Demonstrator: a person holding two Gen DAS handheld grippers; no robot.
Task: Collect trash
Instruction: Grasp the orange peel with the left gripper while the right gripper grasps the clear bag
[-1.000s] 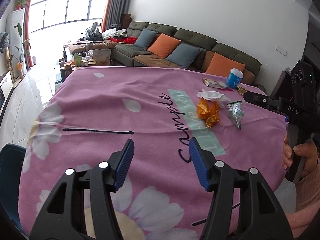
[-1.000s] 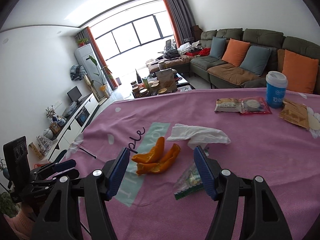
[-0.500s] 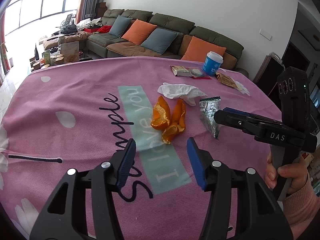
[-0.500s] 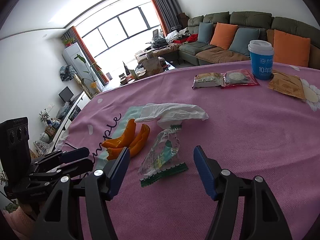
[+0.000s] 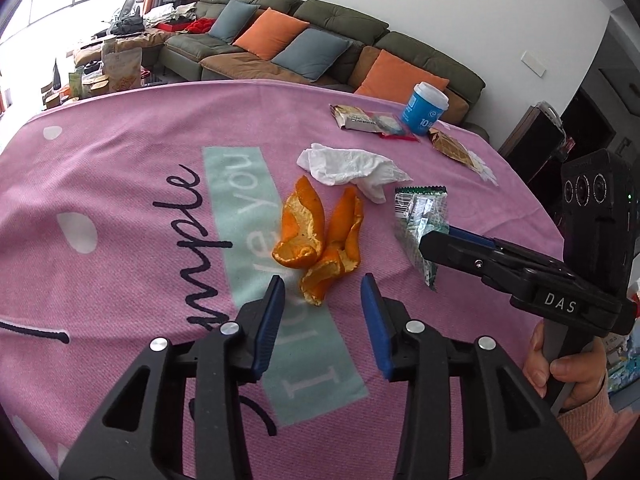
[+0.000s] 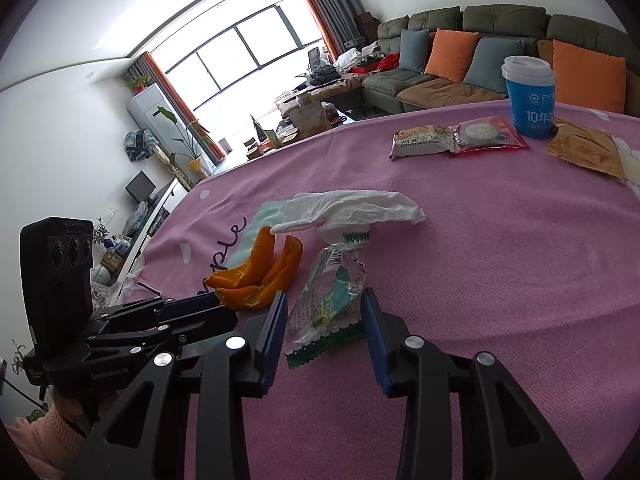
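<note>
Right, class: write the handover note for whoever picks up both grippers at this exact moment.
Left gripper: open, its fingers either side of the near tip of the orange peel.
Right gripper: open, straddling the empty green-edged wrapper.
The crumpled tissue lies just beyond both, on the pink cloth.
Done: nothing gripped yet.
Left: close on peel and wrapper, then fetch the tissue. No bin in view.

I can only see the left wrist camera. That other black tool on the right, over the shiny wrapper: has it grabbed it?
Observer: No. The right wrist view shows the right gripper open, one finger on each side of the wrapper, which lies on the pink cloth.
Operator: And my tool?
Observer: That same view shows the left gripper side-on, its tips at the near end of the orange peel; I cannot tell if they touch.
</note>
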